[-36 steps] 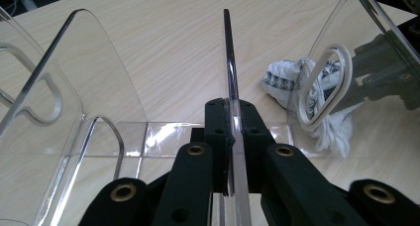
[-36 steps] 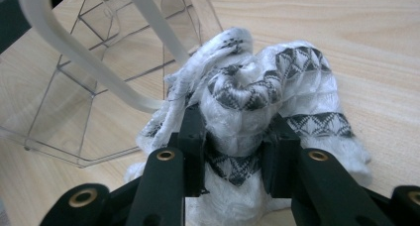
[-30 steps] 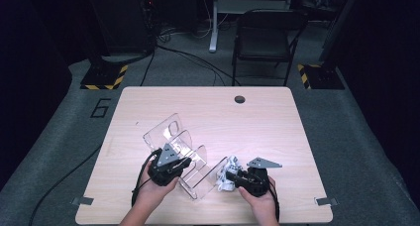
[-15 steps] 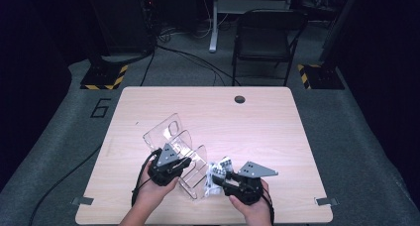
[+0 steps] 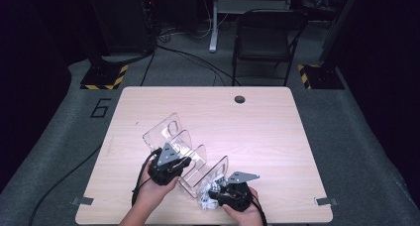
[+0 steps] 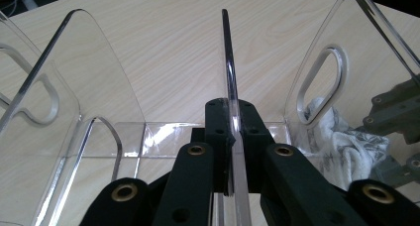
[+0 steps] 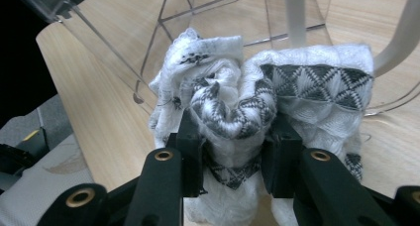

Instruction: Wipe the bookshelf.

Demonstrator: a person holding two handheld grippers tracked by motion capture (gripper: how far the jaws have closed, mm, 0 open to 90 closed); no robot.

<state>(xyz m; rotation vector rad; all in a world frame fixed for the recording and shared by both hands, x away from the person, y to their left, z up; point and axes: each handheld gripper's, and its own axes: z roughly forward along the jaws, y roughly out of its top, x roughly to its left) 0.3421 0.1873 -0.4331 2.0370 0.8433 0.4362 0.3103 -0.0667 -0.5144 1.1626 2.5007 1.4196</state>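
Observation:
A clear acrylic rack (image 5: 174,128) with several upright dividers lies across the middle of the wooden table (image 5: 257,132). My left gripper (image 5: 171,165) is shut on one thin divider (image 6: 228,72), which stands edge-on between its jaws (image 6: 232,132). A crumpled white cloth with black patterns (image 7: 233,99) is bunched between the jaws of my right gripper (image 7: 233,154), which is shut on it. In the high view, the right gripper (image 5: 220,196) holds the cloth (image 5: 207,195) at the rack's near end, close to the table's front edge. Through the rack wall, the cloth (image 6: 337,139) lies in the end slot.
A round cable hole (image 5: 239,98) sits near the table's far edge. A black chair (image 5: 265,35) stands behind the table. Tape tabs (image 5: 324,201) mark the front corners. Bare wood stretches to the right of the rack.
My right gripper has moved left and toward the table's front edge, carrying the cloth to the rack's near end. The left gripper has kept its hold on the divider.

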